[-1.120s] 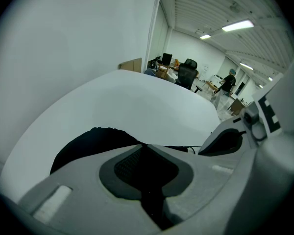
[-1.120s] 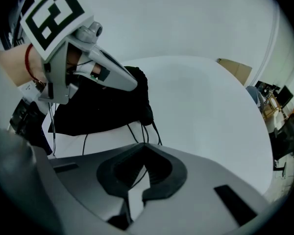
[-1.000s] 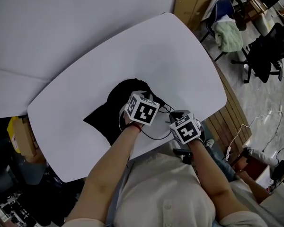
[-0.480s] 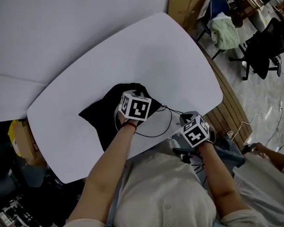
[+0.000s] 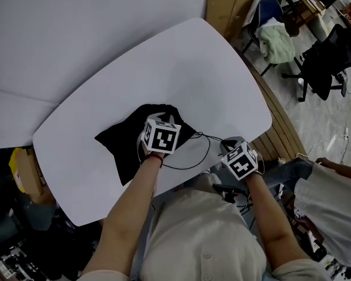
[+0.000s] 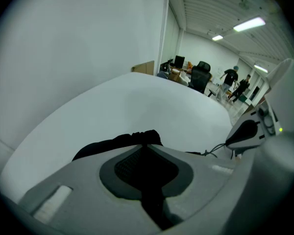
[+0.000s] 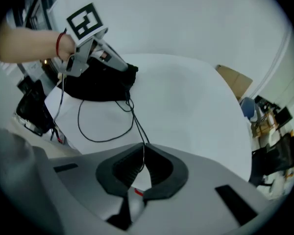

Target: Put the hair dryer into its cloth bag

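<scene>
We see the black cloth bag lying on the white table, near the edge closest to us. Its gathered mouth points toward our right side. The left gripper has its jaws pressed together on the dark fabric at that mouth. In the head view its marker cube covers the opening. We cannot see the hair dryer itself.

A thin black drawstring runs out of the mouth, curls in a loose loop on the tabletop and leads to the right gripper. That gripper sits at the table's near edge, apart from the bag, with its jaws pinched shut on the cord.

Our forearms cross the near rim of the table and hide part of it. Beyond the far right corner a cardboard sheet leans upright. Near it are an office chair draped with a pale green cloth and a black office chair. Wooden slats run along the table's right side, and another person's sleeve shows at the right edge.
</scene>
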`<state>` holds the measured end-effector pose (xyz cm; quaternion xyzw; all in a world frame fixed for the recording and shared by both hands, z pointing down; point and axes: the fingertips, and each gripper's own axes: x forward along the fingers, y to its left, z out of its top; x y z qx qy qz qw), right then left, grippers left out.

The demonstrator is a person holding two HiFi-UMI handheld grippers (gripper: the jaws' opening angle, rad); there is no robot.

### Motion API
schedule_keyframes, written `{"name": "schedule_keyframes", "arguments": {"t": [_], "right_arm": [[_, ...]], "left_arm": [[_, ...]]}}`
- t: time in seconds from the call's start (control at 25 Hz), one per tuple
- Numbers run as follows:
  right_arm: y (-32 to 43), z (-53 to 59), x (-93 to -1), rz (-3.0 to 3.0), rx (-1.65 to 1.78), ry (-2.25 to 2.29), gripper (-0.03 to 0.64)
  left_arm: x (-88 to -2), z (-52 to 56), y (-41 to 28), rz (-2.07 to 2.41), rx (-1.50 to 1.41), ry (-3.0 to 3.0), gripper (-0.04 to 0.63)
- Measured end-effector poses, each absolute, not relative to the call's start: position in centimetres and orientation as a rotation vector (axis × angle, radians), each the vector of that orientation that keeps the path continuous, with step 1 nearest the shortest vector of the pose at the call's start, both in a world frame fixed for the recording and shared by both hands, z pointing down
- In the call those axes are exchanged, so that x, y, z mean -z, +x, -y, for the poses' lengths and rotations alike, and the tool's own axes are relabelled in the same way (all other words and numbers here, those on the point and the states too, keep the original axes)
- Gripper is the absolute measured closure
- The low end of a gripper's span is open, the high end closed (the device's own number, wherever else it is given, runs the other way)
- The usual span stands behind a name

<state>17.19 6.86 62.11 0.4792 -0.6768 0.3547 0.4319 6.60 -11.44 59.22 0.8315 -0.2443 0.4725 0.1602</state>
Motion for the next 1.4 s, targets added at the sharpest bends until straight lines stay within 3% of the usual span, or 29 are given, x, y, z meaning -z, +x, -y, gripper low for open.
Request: {"name": "schedule_keyframes", "arguments": {"t": [0.04,0.12,0.36,0.52,0.6,0.84,0.96,1.28,1.4], "right_arm": [[17.1,-6.8,-62.0,1.724,-0.946,1.224,0.588],[17.2,-6.8,-61.5,1.784,-1.050,1.266,0.486],[18.4,-6.6,-60.5,1.787,-0.827,1.189,0.498],[16.6,-5.4,-61.9,1.771,-0.598,0.974,0.512],[15.6,-4.6,-62.4,1.773,-0.532,0.907,0.511],[14.3,-3.8,-62.9,1.777,-0.420,0.768,0.511],[14.5,-3.6,-62.8,1.786,-0.412,0.754,0.552],[13.8,-3.3,-63.3,1.794,-0.472,0.630,0.552],[13.4,-3.2,-63.2,1.768,-0.482,0.593,0.592]], "left_arm": [[-58.8,11.3,6.5,0.690,-1.291,2.376,0.565],[-57.6,10.7,6.5,0.668,-1.143,2.364,0.563],[-52.0,8.8,6.6,0.576,-0.756,2.418,0.563],[-51.0,10.9,7.3,0.587,-0.980,2.649,0.559],[-51.9,12.0,7.9,0.508,-1.168,2.718,0.526],[-56.2,12.7,8.6,-0.004,-1.702,2.715,0.469],[-58.2,13.1,7.8,-0.163,-1.757,2.551,0.463],[-61.2,13.7,6.9,-0.129,-1.740,2.372,0.462],[-62.1,13.8,6.7,-0.063,-1.745,2.370,0.463]]}}
